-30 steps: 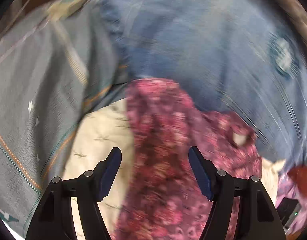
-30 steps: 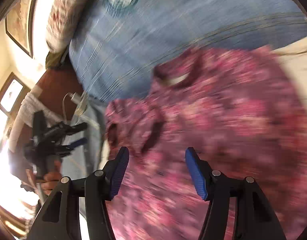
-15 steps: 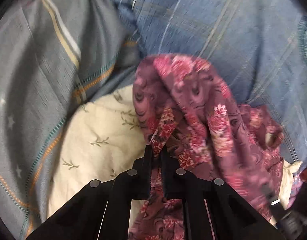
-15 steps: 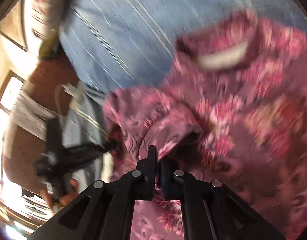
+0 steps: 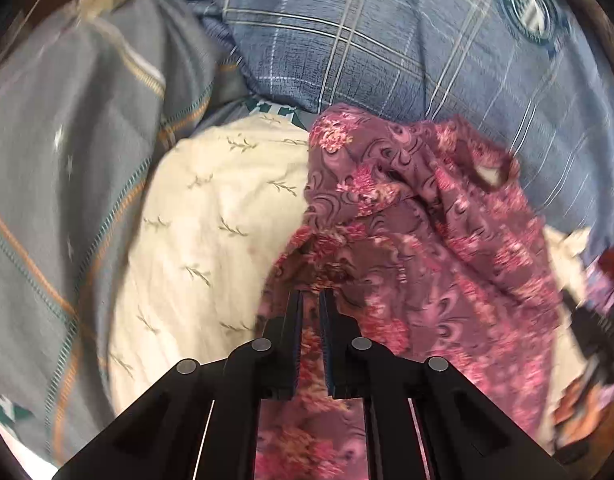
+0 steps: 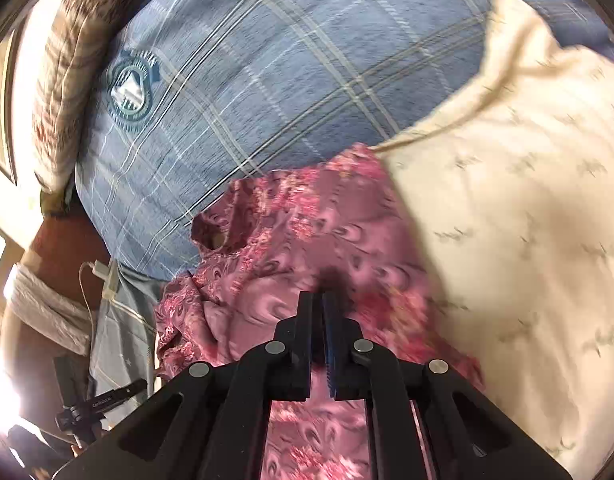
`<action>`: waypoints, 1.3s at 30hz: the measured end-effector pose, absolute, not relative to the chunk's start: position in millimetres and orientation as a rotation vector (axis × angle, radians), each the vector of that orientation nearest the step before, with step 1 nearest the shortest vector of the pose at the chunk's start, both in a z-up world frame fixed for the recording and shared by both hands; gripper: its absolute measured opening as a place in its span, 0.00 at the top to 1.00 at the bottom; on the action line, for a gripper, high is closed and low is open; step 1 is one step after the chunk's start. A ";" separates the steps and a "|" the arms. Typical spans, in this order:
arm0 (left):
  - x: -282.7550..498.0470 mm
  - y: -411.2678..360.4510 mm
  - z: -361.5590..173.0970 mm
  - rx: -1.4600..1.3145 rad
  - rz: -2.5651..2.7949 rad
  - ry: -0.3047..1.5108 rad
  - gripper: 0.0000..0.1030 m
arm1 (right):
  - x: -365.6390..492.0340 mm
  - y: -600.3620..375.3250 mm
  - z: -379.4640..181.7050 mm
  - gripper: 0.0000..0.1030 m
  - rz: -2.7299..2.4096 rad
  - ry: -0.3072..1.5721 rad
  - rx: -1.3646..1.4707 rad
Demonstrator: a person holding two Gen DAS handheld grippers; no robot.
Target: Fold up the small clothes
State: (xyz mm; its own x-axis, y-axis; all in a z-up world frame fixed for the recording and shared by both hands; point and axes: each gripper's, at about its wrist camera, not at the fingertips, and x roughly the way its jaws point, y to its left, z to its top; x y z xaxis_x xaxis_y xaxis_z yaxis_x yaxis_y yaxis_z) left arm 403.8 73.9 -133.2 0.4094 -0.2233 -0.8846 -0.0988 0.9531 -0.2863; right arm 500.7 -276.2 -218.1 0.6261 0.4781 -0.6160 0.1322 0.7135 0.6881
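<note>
A small purple-pink floral garment [image 5: 427, 240] lies bunched on a cream leaf-print cloth [image 5: 211, 232]. My left gripper [image 5: 310, 296] is shut on a fold of the garment, with cloth running down between the fingers. In the right wrist view the same garment [image 6: 291, 248] hangs in folds, its neck opening at the left. My right gripper [image 6: 317, 298] is shut on it too. The cream cloth [image 6: 527, 208] fills the right of that view.
A blue plaid pillow [image 5: 387, 40] with a round badge [image 6: 131, 92] lies behind the garment. Grey striped bedding [image 5: 59, 160] is at the left. The other gripper [image 6: 99, 404], a white cable [image 6: 95, 276] and a bright window are at the right wrist view's left.
Both grippers went from open over the garment to shut on its folds. Since then the garment has been lifted and pulled, and more cream cloth shows.
</note>
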 end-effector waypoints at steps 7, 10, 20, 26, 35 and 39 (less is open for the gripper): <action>417.6 46.9 -119.2 -0.346 -0.072 1.150 0.63 | 476.3 -277.1 -203.1 0.39 0.321 0.826 0.744; 417.4 34.7 -115.7 -0.366 -0.099 1.145 0.62 | 485.1 -253.0 -195.6 0.39 0.347 0.841 0.639; 410.3 32.2 -121.8 -0.343 -0.100 1.151 0.54 | 504.6 -216.0 -210.8 0.39 0.385 0.927 0.492; 409.5 52.7 -121.5 -0.377 -0.074 1.153 0.54 | 510.7 -209.7 -211.6 0.49 0.405 0.919 0.473; 425.6 102.9 -116.3 -0.521 -0.033 1.107 0.53 | 559.8 -262.8 -200.3 0.83 0.271 0.893 0.708; 428.7 116.4 -121.1 -0.607 -0.033 1.104 0.49 | 557.2 -282.0 -203.5 0.80 0.199 0.898 0.717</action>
State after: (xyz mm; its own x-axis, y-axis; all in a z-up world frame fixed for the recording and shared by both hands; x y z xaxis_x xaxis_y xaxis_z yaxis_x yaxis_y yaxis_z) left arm 428.7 116.4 -121.1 0.4668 -0.3175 -0.8254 -0.2683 0.8385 -0.4743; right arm 557.2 -282.0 -203.5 0.6230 0.4434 -0.6444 0.1304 0.7534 0.6445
